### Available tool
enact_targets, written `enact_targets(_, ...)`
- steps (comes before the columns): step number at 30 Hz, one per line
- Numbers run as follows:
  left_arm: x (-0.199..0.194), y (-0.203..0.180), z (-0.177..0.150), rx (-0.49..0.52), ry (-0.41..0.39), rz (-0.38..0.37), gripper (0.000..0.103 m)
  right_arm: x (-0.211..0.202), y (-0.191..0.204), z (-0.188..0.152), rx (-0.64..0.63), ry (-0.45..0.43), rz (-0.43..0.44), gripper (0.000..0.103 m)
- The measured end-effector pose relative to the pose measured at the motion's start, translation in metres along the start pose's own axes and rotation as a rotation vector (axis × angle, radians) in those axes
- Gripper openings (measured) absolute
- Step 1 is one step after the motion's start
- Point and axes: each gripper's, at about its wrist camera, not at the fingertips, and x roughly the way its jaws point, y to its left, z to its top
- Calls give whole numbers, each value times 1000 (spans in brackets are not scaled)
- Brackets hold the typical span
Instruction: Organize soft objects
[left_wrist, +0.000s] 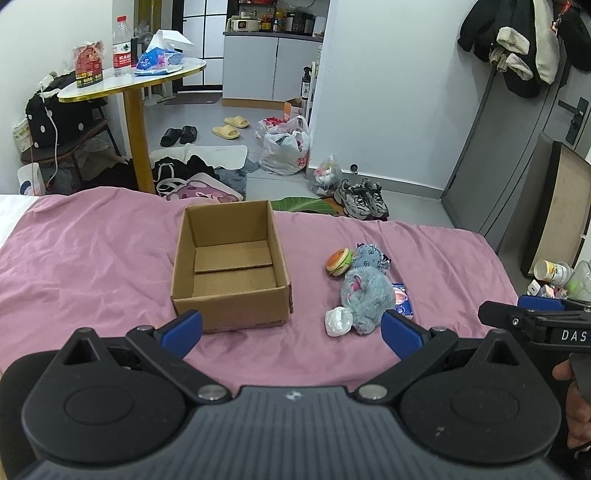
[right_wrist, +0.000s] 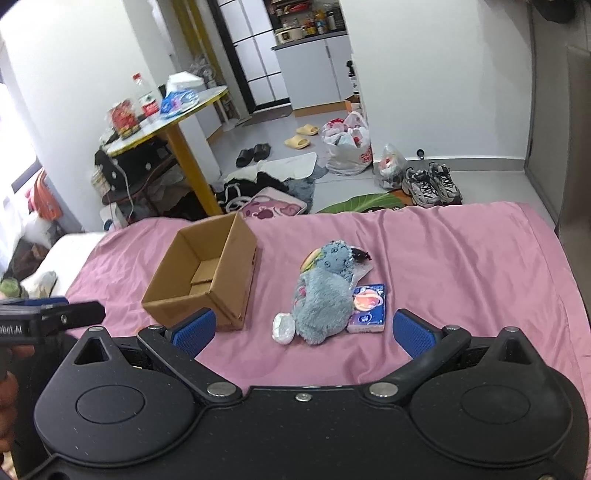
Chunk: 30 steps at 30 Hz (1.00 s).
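Observation:
An open, empty cardboard box (left_wrist: 229, 266) (right_wrist: 207, 275) sits on the pink bedsheet (left_wrist: 92, 258) (right_wrist: 461, 266). To its right lies a pile: a grey-blue plush toy (left_wrist: 367, 291) (right_wrist: 325, 295), a burger-shaped soft toy (left_wrist: 339, 261) (right_wrist: 309, 260), a white crumpled wad (left_wrist: 338, 321) (right_wrist: 283, 328) and a small tissue pack (left_wrist: 402, 300) (right_wrist: 367, 308). My left gripper (left_wrist: 291, 334) is open and empty, just short of the box and the pile. My right gripper (right_wrist: 303, 330) is open and empty, just short of the plush. The right gripper also shows in the left wrist view (left_wrist: 535, 321).
Beyond the bed's far edge the floor holds a round yellow-legged table (left_wrist: 136, 122), clothes, slippers (left_wrist: 231, 127), plastic bags (left_wrist: 284, 147) and sneakers (left_wrist: 364, 199). A dark door (left_wrist: 517, 147) stands at the right with coats hung above.

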Motion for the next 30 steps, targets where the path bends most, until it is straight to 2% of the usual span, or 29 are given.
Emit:
enact_targets(6, 16, -5, 4, -4, 6, -18, 102, 12, -17, 6, 68, -28, -4, 102)
enact_targets(12, 36, -12, 9, 9, 30, -23, 102, 32, -33, 8, 131, 2, 3, 91)
enact_targets(14, 42, -15, 12, 21, 34, -28, 101, 39, -36, 7, 141, 20, 8, 83)
enact_targets(17, 53, -20, 14, 29, 40, -41, 100, 47, -44, 4, 167, 31, 7, 79)
enact_targets(22, 79, -29, 16, 45, 70, -48, 100, 58, -58, 4, 225, 44, 26, 77)
enact_targets(30, 113, -38, 20, 65, 119, -40, 92, 84, -74, 7, 294, 76, 51, 75)
